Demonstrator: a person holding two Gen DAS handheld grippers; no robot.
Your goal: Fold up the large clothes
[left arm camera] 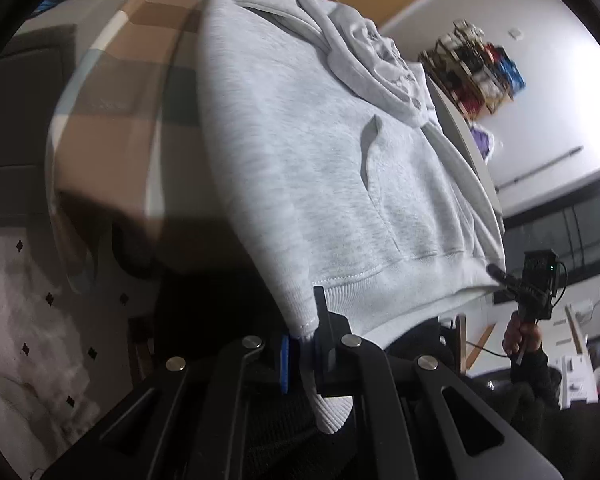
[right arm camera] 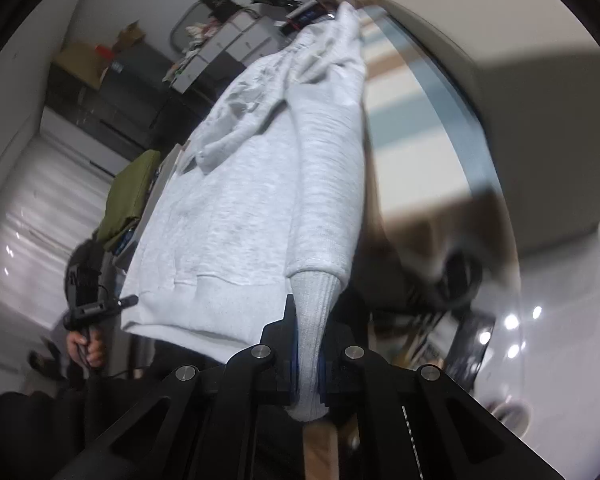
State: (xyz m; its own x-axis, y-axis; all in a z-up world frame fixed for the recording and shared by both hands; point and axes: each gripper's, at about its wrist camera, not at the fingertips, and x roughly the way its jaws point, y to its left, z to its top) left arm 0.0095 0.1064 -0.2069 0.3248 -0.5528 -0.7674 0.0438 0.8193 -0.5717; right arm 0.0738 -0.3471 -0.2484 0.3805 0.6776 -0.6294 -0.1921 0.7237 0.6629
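Note:
A light grey hoodie [left arm camera: 320,152] lies on the checked tablecloth [left arm camera: 140,92], hood at the far end, front pocket up, hem hanging over the near edge. My left gripper [left arm camera: 304,344] is shut on the hem corner and a ribbed cuff [left arm camera: 332,412]. In the right wrist view the hoodie [right arm camera: 220,216] stretches away with a sleeve [right arm camera: 328,184] folded along its side. My right gripper [right arm camera: 308,360] is shut on that sleeve's ribbed cuff [right arm camera: 312,320] at the hem. Each view shows the other gripper held in a hand [left arm camera: 536,284] [right arm camera: 96,308].
The table edge [right arm camera: 452,128] curves round on the right. An olive garment [right arm camera: 128,192] lies beyond the hoodie's left side. Shelves with boxes [left arm camera: 476,68] and cabinets [right arm camera: 228,48] stand by the walls. A patterned white floor [left arm camera: 32,320] lies below the table.

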